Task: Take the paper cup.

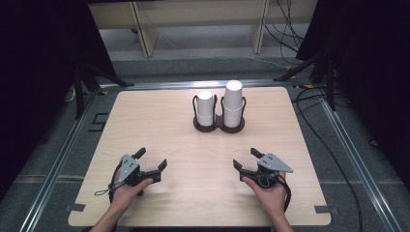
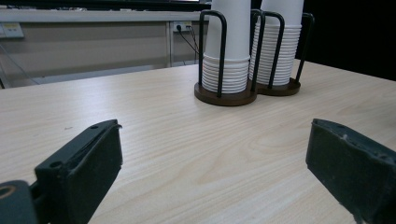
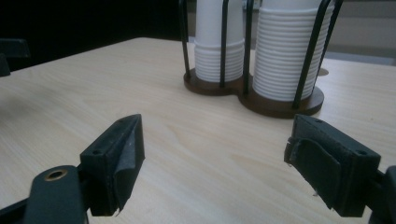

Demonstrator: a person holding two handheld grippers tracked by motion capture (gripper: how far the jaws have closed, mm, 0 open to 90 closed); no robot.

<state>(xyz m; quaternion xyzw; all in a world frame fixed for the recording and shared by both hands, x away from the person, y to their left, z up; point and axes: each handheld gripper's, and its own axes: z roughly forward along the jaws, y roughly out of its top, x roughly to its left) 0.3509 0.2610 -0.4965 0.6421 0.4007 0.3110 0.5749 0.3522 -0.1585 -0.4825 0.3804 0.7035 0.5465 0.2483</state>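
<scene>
Two stacks of white paper cups stand in a dark double wire holder at the back middle of the wooden table; the left stack is shorter than the right stack. My left gripper rests near the front left, open and empty, jaws pointing toward the holder. My right gripper rests at the front right, open and empty too. Its view has the cup stacks straight ahead, well beyond the jaws.
The light wooden table has bare surface between the grippers and the holder. Metal rails run along both table sides on the floor. Cables lie on the floor at the right, and pale furniture legs stand behind the table.
</scene>
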